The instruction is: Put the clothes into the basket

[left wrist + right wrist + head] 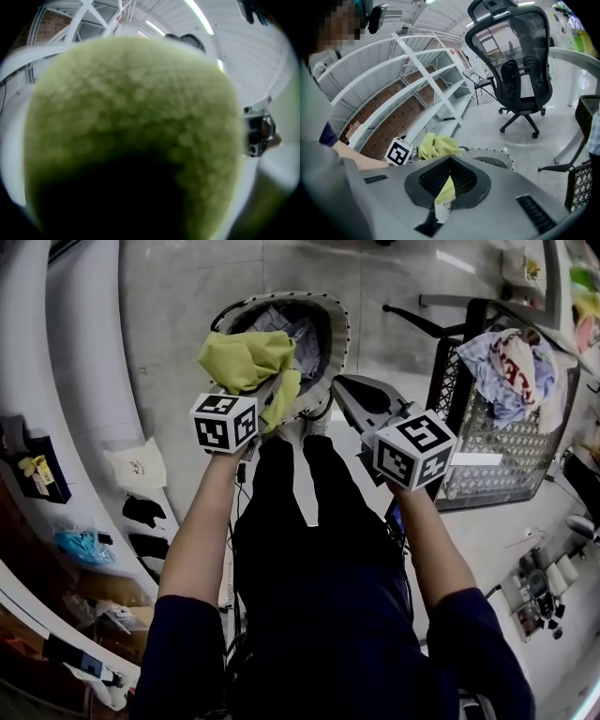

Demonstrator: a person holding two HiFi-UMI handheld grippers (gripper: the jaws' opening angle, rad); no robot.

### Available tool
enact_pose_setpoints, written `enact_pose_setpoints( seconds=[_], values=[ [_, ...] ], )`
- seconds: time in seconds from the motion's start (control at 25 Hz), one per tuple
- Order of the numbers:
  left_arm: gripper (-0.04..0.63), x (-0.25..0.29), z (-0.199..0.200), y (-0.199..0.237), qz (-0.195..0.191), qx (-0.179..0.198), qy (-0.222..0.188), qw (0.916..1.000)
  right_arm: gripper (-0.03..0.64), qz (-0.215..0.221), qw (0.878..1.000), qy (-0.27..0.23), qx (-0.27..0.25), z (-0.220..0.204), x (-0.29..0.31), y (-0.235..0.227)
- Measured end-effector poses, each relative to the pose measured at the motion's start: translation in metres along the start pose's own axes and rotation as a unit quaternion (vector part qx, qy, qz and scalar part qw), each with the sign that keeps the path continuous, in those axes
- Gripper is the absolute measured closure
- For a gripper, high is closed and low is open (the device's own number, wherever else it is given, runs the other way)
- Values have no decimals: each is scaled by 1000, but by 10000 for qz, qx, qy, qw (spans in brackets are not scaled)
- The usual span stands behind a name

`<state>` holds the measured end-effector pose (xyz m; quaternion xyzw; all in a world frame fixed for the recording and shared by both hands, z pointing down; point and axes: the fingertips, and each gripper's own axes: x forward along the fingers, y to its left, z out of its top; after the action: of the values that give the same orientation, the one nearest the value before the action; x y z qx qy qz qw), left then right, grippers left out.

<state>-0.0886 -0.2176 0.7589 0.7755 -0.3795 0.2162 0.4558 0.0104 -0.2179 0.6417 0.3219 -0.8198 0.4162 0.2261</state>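
A yellow-green garment hangs bunched over the near rim of the white basket, which stands on the floor and holds greyish clothes. My left gripper is shut on this garment. In the left gripper view the yellow-green garment fills the picture and hides the jaws. My right gripper sits just right of the cloth, over the basket's rim. Its jaws stand closed on a strip of yellow-green fabric with a white label. The bunched garment and the basket's rim lie beyond it.
A black wire crate at the right carries a heap of blue, white and red clothes. A black office chair stands on the floor past the basket. White curved shelving runs along the left. Bags and small items lie on the floor at the left.
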Motion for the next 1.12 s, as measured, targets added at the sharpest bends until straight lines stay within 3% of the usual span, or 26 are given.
enact_pose_setpoints(
  seconds=[0.44, 0.64, 1.0, 1.12],
  values=[
    [379, 59, -48, 30, 321, 211, 776, 9962, 611, -84, 9997, 225, 109, -27, 24, -21],
    [233, 73, -85, 42, 417, 159, 1318, 9903, 611, -38, 9993, 296, 206, -42, 37, -22],
    [236, 70, -93, 43, 479, 207, 1241, 9909, 611, -8, 9992, 333, 233, -51, 44, -21],
    [255, 66, -87, 33, 317, 281, 1184, 9921, 611, 24, 9992, 341, 204, -51, 44, -18]
  ],
)
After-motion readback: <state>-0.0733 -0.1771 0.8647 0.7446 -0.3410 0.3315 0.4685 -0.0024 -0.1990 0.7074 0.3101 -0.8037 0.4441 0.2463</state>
